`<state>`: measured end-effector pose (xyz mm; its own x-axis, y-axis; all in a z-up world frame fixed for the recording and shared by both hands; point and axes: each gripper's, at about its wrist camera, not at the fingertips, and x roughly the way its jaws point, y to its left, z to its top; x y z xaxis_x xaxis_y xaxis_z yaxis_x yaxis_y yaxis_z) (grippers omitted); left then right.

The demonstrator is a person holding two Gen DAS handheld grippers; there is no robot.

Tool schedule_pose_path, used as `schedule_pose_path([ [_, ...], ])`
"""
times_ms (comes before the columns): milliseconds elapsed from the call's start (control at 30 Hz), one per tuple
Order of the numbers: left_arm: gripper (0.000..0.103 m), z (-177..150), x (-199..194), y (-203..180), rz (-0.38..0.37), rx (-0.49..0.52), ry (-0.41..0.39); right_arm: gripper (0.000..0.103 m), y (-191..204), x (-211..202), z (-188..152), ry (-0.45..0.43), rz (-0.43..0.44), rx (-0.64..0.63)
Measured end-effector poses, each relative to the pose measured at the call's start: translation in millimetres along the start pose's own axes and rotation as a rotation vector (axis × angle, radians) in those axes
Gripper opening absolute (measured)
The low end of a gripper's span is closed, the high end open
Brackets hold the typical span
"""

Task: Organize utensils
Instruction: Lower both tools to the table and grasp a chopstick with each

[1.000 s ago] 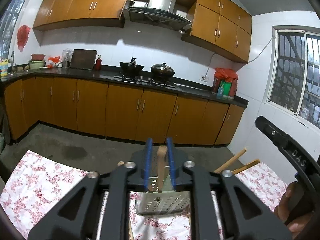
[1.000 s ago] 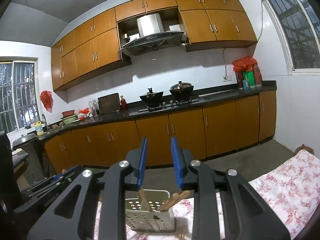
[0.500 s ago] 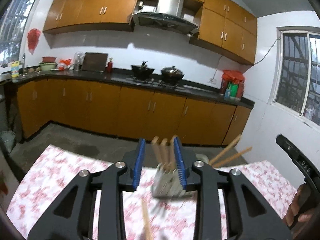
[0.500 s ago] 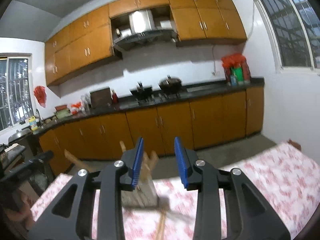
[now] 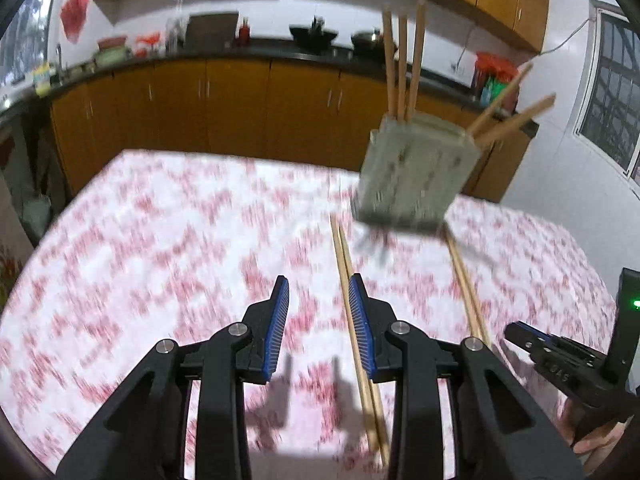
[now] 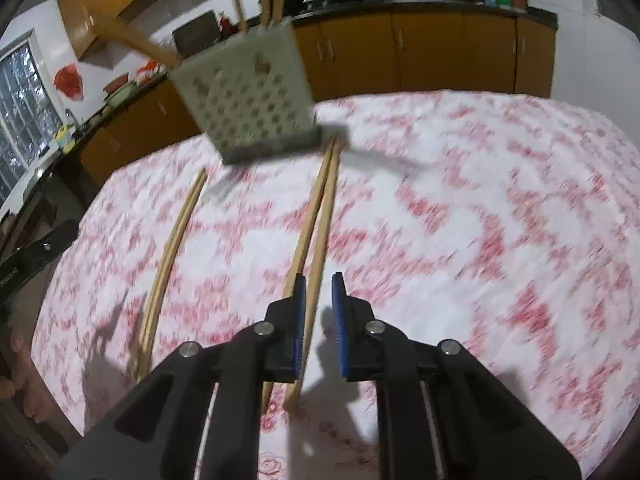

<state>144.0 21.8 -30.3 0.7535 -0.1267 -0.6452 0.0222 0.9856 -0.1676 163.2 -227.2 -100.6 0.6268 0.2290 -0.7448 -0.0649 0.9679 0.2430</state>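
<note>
Orange-brown kitchen cabinets (image 5: 240,104) under a dark countertop line the far wall, and in front of them stands a tabletop covered with a white cloth printed in red flowers (image 5: 160,248). Both views are smeared by motion blur.

A pale perforated utensil holder (image 5: 412,176) stands near the far edge of the tabletop. Three wooden chopsticks (image 5: 402,64) stand roughly upright in it, and two more (image 5: 512,112) lean out over its right side in the left wrist view.

Two loose pairs of wooden chopsticks lie flat on the cloth, each running from the holder's base toward the near edge. In the left wrist view one pair (image 5: 352,308) passes beside and under the right finger of the left gripper (image 5: 318,292), whose blue-padded jaws are apart with nothing between them. The other pair (image 5: 466,288) lies further right, near the right gripper's black body (image 5: 560,368) at the frame's edge.

In the right wrist view the right gripper (image 6: 319,292) hovers low over the near end of one pair (image 6: 316,216). Its jaws are narrowly apart; one stick runs beside the left pad, and no grip on it can be seen. The second pair (image 6: 172,248) lies off to the left on the cloth.
</note>
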Motion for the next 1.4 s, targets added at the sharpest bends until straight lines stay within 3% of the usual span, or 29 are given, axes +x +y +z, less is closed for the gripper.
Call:
schedule_pose_path([
  [233,0.032,-29,15,-4,-0.02,-0.002,0.081,0.012,8,17,-8,0.044,-0.022,-0.03],
  [767,0.023,-54,35,-17,-0.074,0.029,0.182,0.008,-14,14,0,0.015,-0.111,0.016],
  [1233,0.02,-54,48,-29,-0.025,0.072,0.205,0.011,-11,14,-1,0.013,-0.12,0.001],
  [1400,0.009,-52,52,-27,-0.004,0.065,0.199,0.012,-7,14,-2,0.012,-0.121,-0.014],
])
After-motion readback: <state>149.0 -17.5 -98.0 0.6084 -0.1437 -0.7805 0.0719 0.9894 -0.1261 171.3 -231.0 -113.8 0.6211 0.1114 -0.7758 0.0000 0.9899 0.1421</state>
